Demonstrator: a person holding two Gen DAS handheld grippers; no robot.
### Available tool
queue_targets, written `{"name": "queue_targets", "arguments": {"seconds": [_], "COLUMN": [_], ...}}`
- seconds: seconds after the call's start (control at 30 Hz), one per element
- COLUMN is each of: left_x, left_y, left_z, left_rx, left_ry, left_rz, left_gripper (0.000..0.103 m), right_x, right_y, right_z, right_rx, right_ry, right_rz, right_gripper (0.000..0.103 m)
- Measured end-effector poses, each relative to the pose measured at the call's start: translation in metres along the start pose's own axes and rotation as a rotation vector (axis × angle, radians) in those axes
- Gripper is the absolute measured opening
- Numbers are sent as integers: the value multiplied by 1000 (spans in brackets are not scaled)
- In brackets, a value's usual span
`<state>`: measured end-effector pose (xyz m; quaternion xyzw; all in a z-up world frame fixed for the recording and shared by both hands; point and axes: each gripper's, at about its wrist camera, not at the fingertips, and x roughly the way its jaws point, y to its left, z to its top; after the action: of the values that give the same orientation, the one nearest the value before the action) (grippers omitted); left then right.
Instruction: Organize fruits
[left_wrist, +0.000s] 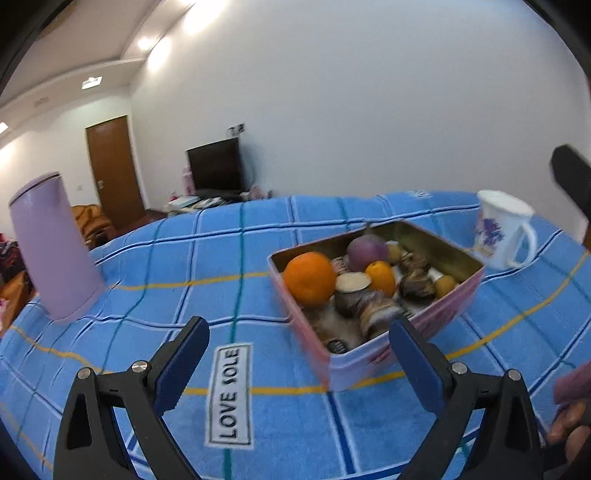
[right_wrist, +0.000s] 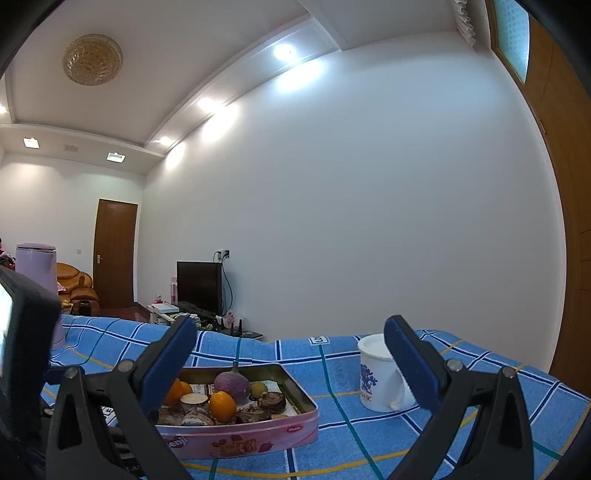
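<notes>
On the blue checked cloth (left_wrist: 155, 258), a pink tin (left_wrist: 373, 363) sits near the middle, lid off. Left gripper (left_wrist: 299, 354) hovers low just in front of the tin's near corner, jaws spread wide with nothing between them. Right gripper (right_wrist: 290, 354) points level across the tin from the other side, also released and empty.

Risks from here, as I judge them:
- The tin is crowded — closing on the big orange (left_wrist: 310, 278) could pinch or shove the round pale piece (left_wrist: 352, 282) touching it.
- The left gripper's right finger is close to the tin wall; a push forward might slide the tin on the cloth instead of reaching the fruit.
- Round fruit held by flat pads may roll out if gripped off-centre.
- The white mug (left_wrist: 504, 229) stands just beyond the tin's far corner; a wide sweep by either gripper could tip it.

Containers:
- Tin: big orange at the left end; a smaller orange fruit (left_wrist: 381, 277) mid-tin; a purple round one (left_wrist: 365, 251) behind it; a small yellowish fruit (left_wrist: 445, 285) by the right wall; brown shell-like pieces (left_wrist: 417, 286) and wrapped items among them — too blurred to name.
- Mug: contents not visible.
- A tall lilac canister (left_wrist: 51, 243) stands well apart at the left, closed.

No separate dish for sorted fruit shows in either view.
</notes>
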<state>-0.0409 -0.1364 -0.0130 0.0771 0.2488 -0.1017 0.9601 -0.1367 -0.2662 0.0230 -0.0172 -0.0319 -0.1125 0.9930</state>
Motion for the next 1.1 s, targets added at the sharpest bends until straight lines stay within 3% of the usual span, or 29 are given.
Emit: {"name": "queue_targets", "arguments": {"seconds": [0.1,0.23,1.1], "left_x": [-7,-12,-13], "left_y": [-1,3,8], "left_z": [0,1,4], "left_rx": [-2,-24,-43], "left_ry": [-45,-91,-121], "left_rz": [35,23,34], "left_gripper": [99,99,99], "right_x": [0,-1,-3], "right_y": [0,0,1], "right_z": [0,0,0], "right_rx": [0,-2,-1], "right_ry": [0,-5,-7], "right_rz": [4,6,-1], "right_gripper": [103,103,103]}}
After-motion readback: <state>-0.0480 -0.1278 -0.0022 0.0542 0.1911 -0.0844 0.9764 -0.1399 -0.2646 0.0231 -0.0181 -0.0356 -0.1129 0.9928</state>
